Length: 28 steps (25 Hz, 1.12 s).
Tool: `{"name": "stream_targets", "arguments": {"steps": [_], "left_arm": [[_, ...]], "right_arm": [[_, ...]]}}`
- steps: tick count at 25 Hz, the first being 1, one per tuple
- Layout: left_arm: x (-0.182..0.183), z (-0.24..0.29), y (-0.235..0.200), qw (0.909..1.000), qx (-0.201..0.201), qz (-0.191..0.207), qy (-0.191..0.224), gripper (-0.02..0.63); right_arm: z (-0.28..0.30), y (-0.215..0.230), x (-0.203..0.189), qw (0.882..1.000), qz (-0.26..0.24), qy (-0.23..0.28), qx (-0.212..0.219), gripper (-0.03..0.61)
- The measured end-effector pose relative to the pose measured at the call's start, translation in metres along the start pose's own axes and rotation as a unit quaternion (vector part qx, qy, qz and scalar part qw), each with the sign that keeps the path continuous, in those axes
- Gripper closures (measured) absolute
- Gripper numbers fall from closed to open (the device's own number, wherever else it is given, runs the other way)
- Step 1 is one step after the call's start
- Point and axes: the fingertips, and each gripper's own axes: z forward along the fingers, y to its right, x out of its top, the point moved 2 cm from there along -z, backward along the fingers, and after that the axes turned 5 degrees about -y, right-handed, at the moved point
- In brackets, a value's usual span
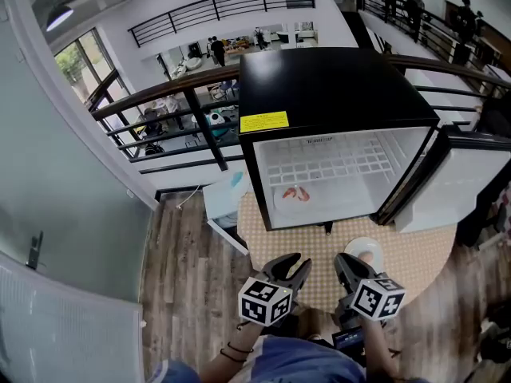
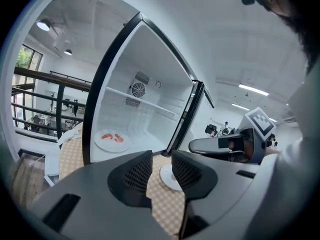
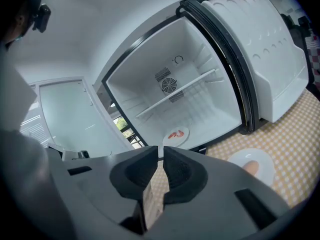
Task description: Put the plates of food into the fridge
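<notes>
A black mini fridge stands open on a round table. On its floor lies a white plate with red food, also seen in both gripper views. A second white plate with a pale piece of food sits on the checked cloth just in front of the fridge. My left gripper hovers near the table's front edge, left of that plate, open and empty. My right gripper is just short of the plate, its jaws a thin slit apart and empty.
The fridge door is swung wide to the right. The checked tablecloth covers the table. A white object stands at the table's left, a black railing runs behind it, and wooden floor lies to the left.
</notes>
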Motion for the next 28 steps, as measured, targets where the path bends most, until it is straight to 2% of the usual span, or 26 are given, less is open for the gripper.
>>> {"name": "stream_targets", "arguments": {"steps": [8,14,28], "left_arm": [[-0.024,-0.04,0.038,0.9999,0.008,-0.009,0.012,0.5],[-0.045,-0.068,0.061,0.9989,0.019,-0.033,0.029,0.502],[-0.071,-0.1,0.112,0.9989,0.017,-0.014,0.043,0.531]], "right_arm": [[-0.042,-0.028,-0.043,0.999,-0.007,-0.022,0.033,0.534],[-0.078,-0.035,-0.074,0.999,-0.019,-0.024,0.034,0.535],[-0.119,-0.042,-0.109,0.998,-0.001,-0.03,0.048,0.535]]}}
